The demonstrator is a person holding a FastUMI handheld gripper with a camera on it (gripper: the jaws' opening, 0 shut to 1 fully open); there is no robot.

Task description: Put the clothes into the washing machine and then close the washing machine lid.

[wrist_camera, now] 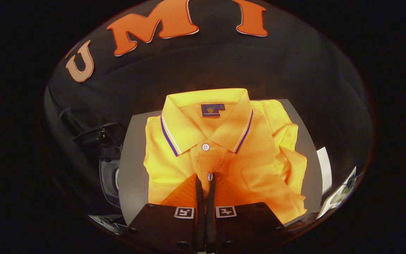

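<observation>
To my left, off the edge of the grey table (132,169), sits a dark machine (109,165) — I judge it the washer, though it is too dim to be sure. Straight ahead the folded yellow shirt (174,165) lies flat on the table, collar (206,120) away from me, its long axis running along my fingers. My gripper (205,181) has its fingers pressed nearly together at the placket, just below the button (205,147) — whether cloth is pinched between them I cannot tell.

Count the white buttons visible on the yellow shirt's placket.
2. One button sits just below the collar; a second peeks out at the gripper fingertips, which are nearly closed. Lower ones may be hidden.
</observation>
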